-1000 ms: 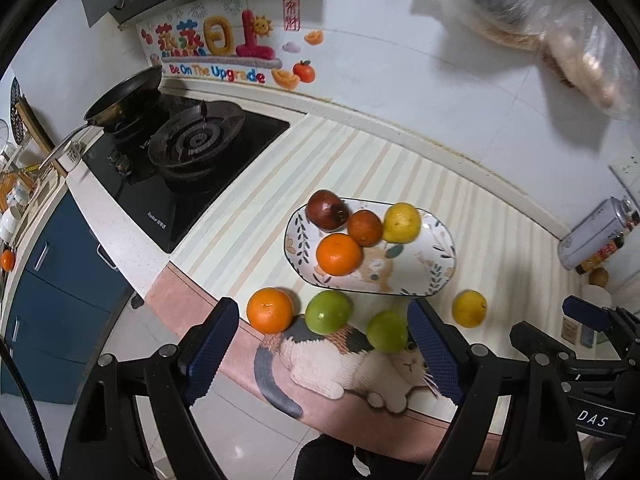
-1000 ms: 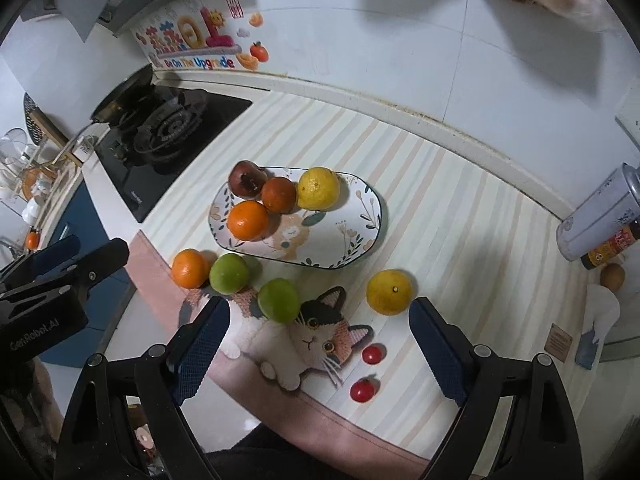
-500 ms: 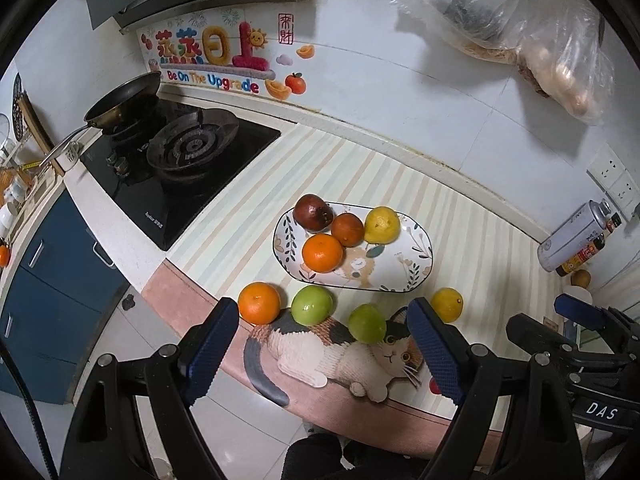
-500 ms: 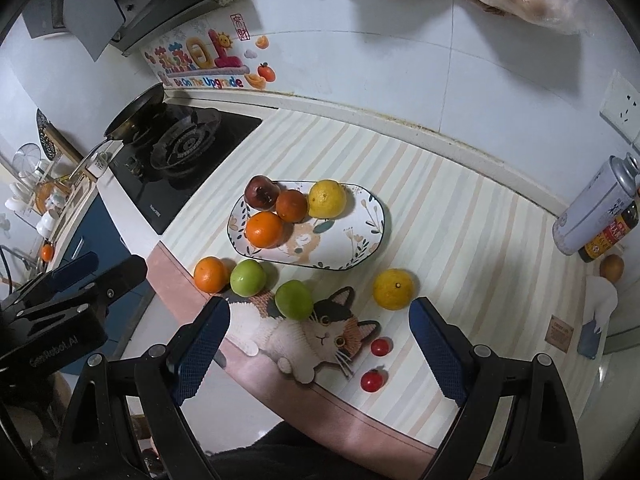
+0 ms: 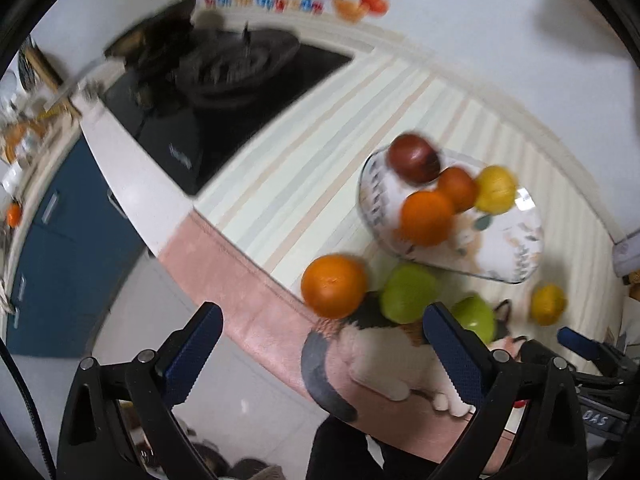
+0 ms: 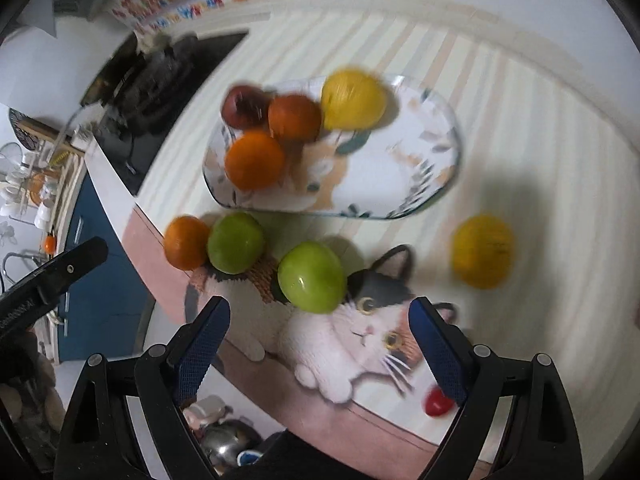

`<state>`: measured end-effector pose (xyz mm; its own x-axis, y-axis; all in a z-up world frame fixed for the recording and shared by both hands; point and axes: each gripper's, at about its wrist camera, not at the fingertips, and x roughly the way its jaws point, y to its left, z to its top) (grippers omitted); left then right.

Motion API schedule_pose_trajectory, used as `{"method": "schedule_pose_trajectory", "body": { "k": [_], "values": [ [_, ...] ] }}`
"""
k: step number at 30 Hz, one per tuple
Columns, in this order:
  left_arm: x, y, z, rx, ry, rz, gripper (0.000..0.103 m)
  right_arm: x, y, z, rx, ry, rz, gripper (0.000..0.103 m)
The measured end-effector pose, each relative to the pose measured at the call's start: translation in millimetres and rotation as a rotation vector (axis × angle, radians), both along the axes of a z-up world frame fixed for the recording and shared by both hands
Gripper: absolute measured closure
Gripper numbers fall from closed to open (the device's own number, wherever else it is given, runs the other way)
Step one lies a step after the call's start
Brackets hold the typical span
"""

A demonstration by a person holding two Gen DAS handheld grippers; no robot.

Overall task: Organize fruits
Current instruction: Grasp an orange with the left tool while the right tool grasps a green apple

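An oval patterned plate point(image 6: 404, 184) holds a dark red fruit point(image 6: 242, 106), two oranges point(image 6: 254, 160) and a yellow fruit point(image 6: 352, 98). On the cat-print mat lie an orange point(image 6: 185, 243), two green fruits point(image 6: 235, 242) point(image 6: 312, 276) and a yellow fruit point(image 6: 482, 250). My right gripper point(image 6: 320, 344) is open, just before the nearer green fruit. My left gripper point(image 5: 320, 344) is open, close before the loose orange point(image 5: 334, 286); the plate point(image 5: 516, 256) lies beyond to the right. Both views are blurred.
A black gas hob point(image 5: 224, 80) with a pan sits at the left of the counter. A small red tomato point(image 6: 438, 404) lies near the mat's front edge. The counter edge drops to blue cabinets point(image 5: 52, 248) on the left.
Both grippers have dropped down and closer to the fruit row. The left now faces the loose orange, the right the nearer green fruit. Both stay open.
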<state>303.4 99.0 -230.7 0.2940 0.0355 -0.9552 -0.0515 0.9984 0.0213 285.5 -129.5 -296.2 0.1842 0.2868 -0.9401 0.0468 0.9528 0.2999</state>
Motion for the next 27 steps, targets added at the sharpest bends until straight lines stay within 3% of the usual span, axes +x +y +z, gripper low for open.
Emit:
{"method": "schedule_pose_trajectory", "body": {
  "k": [3,7,11,14,16,18,27],
  "values": [
    [18,24,-34,-0.096,0.115,0.057,0.000,11,15,-29,-0.024,0.035,0.030,0.018],
    [35,46,-71,-0.214,0.206,0.162,0.001,18,29,-55,-0.043,0.070,0.058,0.028],
    [48,51,-98,-0.314,0.275,0.202,0.001,21,38,-69,-0.069,0.089,0.082,0.038],
    [57,44,-109,-0.325,0.286,0.181,0.008,20,40,-72,-0.088,0.078,0.092,0.043],
    [58,38,-114,-0.342,0.289,0.155,0.031,17,37,-72,-0.077,0.098,0.092,0.043],
    [57,33,-114,-0.371,0.284,0.135,0.039,12,33,-71,-0.083,0.111,0.100,0.043],
    [8,10,-105,-0.330,0.294,0.052,0.040,-22,13,-71,-0.049,0.143,0.098,0.043]
  ]
}}
